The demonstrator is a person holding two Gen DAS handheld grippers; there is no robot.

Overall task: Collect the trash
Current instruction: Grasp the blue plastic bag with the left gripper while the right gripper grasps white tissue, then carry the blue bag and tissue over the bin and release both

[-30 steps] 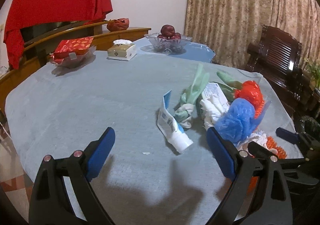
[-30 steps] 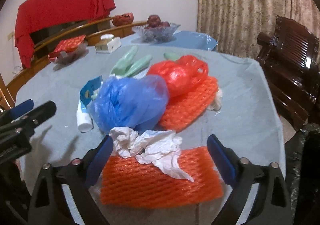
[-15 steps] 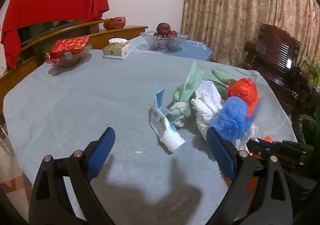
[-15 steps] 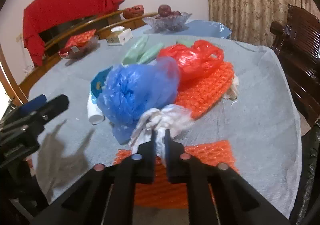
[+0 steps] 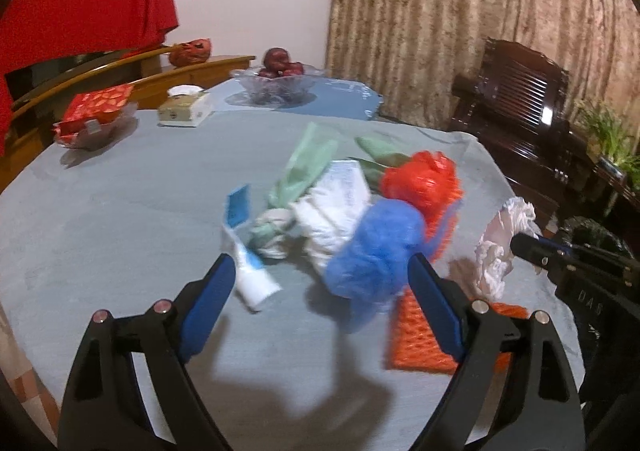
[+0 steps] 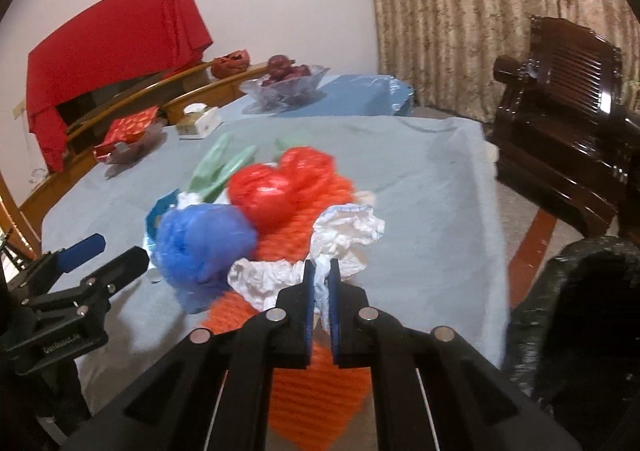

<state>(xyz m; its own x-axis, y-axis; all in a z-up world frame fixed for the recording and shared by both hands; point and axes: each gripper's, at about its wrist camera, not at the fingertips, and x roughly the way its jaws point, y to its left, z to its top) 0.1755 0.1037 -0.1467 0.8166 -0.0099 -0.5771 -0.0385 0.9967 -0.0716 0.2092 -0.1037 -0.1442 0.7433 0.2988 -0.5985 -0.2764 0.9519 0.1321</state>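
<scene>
White crumpled tissue (image 6: 344, 247) is clamped in the right gripper (image 6: 321, 283), lifted near the tabletop's (image 6: 432, 187) right edge, beside a black bin bag (image 6: 580, 311) cut off by the frame. Bare grey cloth lies left of the trash pile (image 5: 360, 219), where the left gripper (image 5: 318, 283) hovers with fingers spread wide. Motion blur smears the pile.

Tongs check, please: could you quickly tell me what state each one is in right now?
Left tongs: open, holding nothing.
Right tongs: closed on the crumpled white tissue, lifted above the table.
</scene>
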